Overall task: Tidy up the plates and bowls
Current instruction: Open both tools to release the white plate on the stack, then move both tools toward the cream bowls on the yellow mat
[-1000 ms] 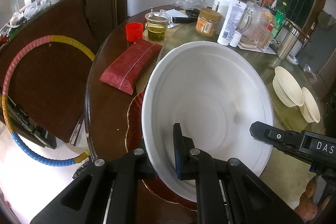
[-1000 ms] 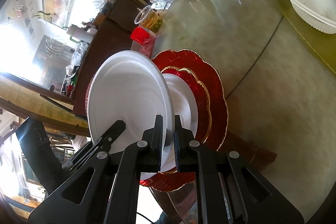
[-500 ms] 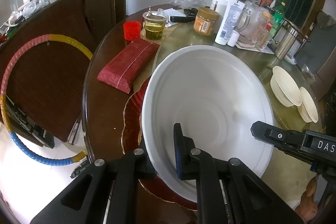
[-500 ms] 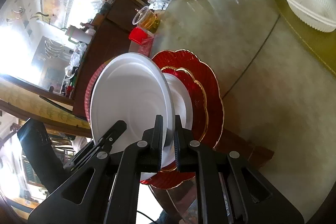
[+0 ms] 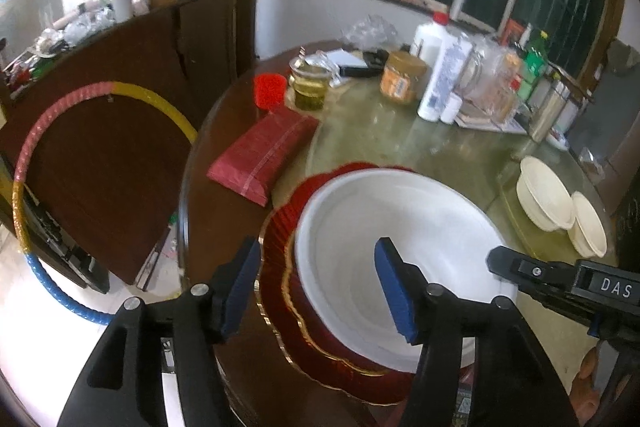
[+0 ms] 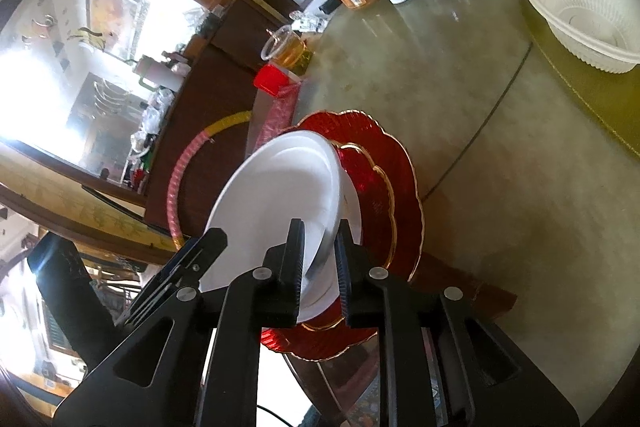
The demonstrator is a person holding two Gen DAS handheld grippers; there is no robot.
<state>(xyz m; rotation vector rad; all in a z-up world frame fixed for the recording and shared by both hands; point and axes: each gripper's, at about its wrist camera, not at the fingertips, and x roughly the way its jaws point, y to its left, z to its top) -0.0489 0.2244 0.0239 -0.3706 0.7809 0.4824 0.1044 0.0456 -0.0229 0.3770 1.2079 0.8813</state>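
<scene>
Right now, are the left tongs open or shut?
Open: left tongs show blue pads wide apart, straddling the round white plate's rim without touching.

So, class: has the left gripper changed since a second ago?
Yes. The left gripper has opened and let go of the white plate, and sits farther back from the jar.

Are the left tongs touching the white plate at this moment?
Apart. The left wrist view shows the left tongs wide open, blue pads clear of the white plate.
</scene>
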